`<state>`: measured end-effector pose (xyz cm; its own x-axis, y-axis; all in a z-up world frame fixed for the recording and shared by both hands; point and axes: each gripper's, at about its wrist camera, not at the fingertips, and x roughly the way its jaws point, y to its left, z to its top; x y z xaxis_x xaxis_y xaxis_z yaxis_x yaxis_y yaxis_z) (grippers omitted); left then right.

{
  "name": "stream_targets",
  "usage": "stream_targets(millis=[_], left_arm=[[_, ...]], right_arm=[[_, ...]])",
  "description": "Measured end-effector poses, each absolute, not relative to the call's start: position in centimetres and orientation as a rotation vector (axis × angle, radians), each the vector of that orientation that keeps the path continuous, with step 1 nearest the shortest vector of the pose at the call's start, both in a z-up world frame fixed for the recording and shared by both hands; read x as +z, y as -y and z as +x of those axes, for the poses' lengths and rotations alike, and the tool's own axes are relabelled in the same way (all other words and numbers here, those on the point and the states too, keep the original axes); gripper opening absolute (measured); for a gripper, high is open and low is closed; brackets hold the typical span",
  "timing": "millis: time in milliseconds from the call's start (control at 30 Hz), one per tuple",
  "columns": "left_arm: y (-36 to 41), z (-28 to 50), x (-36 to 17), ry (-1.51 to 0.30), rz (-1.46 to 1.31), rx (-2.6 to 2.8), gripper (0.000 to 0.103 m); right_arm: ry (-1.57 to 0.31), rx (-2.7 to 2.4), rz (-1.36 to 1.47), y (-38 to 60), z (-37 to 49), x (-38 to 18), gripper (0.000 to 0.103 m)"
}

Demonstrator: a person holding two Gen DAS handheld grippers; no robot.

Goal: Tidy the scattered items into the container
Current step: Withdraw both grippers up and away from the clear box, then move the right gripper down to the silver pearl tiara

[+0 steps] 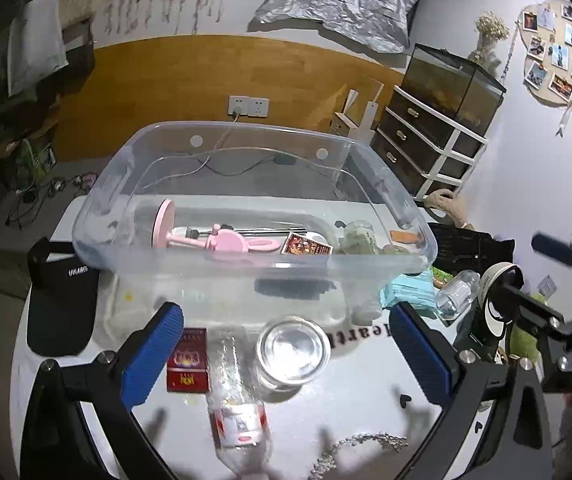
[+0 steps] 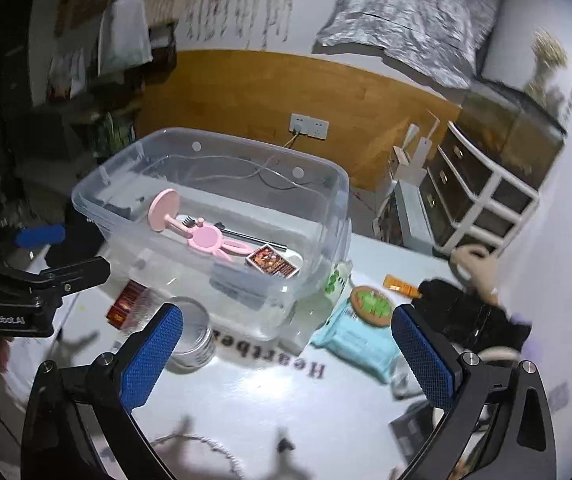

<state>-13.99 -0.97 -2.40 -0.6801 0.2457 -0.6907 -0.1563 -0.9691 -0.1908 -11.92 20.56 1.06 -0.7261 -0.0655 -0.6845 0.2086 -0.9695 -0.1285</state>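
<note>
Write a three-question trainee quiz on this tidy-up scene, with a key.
1. True or false: the pink stand already lies inside the clear container.
2. Which item sits on the table between the left gripper fingers? A) glass jar B) black visor C) teal packet
3. Fill in: the right gripper is ____ and holds nothing.

Key
1. True. The stand lies on its side on the container floor, next to a small printed box.
2. A. The jar stands upright in front of the container, with a red pack and a plastic bottle beside it.
3. Open. Its jaws stand wide apart above the white table.
</note>
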Motion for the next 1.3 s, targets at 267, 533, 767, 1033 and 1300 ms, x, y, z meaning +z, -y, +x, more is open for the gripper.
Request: stream_targets(millis=[267, 533, 767, 1033, 1300], left_arm=[[1.2, -10.9, -3.3, 0.183, -1.107, 2.740, 0.103], [1.5, -7.4, -5.6, 0.222, -1.168, 2.740, 0.103], [1.9, -4.5, -6.8, 0.292, -1.184, 2.740, 0.103], [2.6, -2.1, -8.8, 0.337, -1.261, 2.804, 0.103], [5.5, -1.5, -11.4, 0.327, -1.323, 2.857, 0.085]], right_arm=[[-0.132, -2.841, 1.035, -23.2, -7.8, -1.3, 0.103], [-0.151, -2.743, 1.084, -23.7, -5.1, -5.3, 0.103], [-0.090, -2.678, 1.130, -23.7, -3.1, -7.8, 0.103], [-0.078, -2.585, 1.203, -22.9, -1.9, -10.3, 0.103], [-0.011, -2.476, 1.321, -21.9, -1.4, -12.7, 0.103]])
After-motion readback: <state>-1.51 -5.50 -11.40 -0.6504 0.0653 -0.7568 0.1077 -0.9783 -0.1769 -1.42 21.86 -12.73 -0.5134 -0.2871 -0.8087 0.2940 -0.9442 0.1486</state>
